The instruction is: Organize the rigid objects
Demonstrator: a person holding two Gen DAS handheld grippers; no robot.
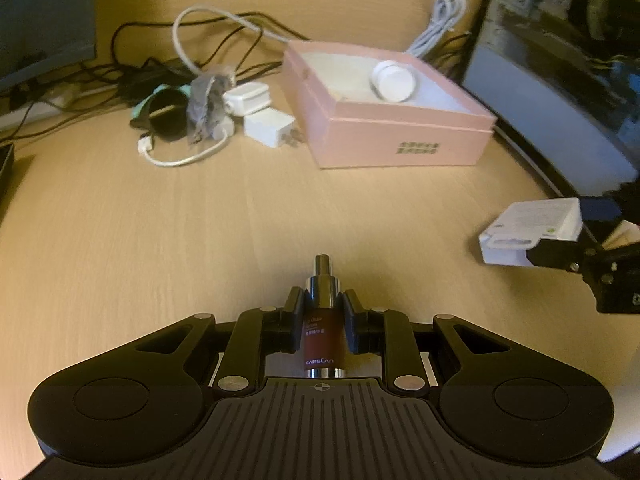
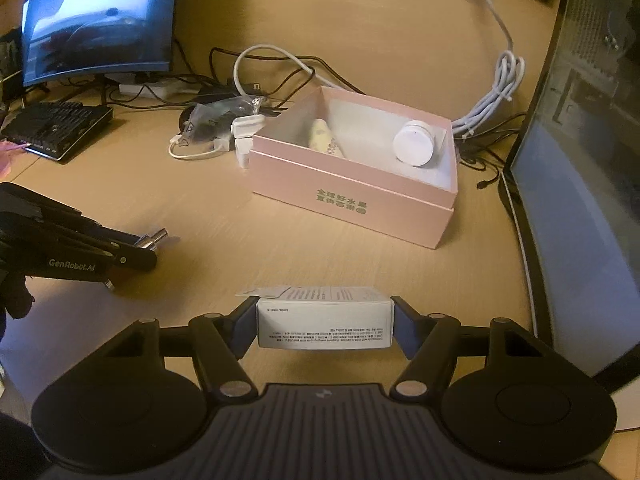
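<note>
My left gripper (image 1: 322, 300) is shut on a small dark red serum bottle (image 1: 320, 332) with a silver pump top, held just above the wooden desk. In the right wrist view the same gripper (image 2: 132, 254) comes in from the left, and the bottle's silver tip (image 2: 154, 237) pokes out of it. My right gripper (image 2: 324, 312) is shut on a white printed carton (image 2: 324, 326), its pads pressed on both ends. An open pink box (image 2: 352, 196) sits beyond, holding a white jar (image 2: 414, 146) and a pale tube (image 2: 326, 142). The left wrist view shows the pink box (image 1: 400, 140) ahead.
White chargers (image 1: 268, 124), a plastic bag (image 1: 206, 100) and tangled cables (image 1: 180, 60) lie left of the pink box. A coiled white cable (image 2: 496, 96) lies to its right. A monitor (image 2: 96, 20) and keyboard (image 2: 60, 128) stand far left, another screen (image 2: 580, 200) on the right.
</note>
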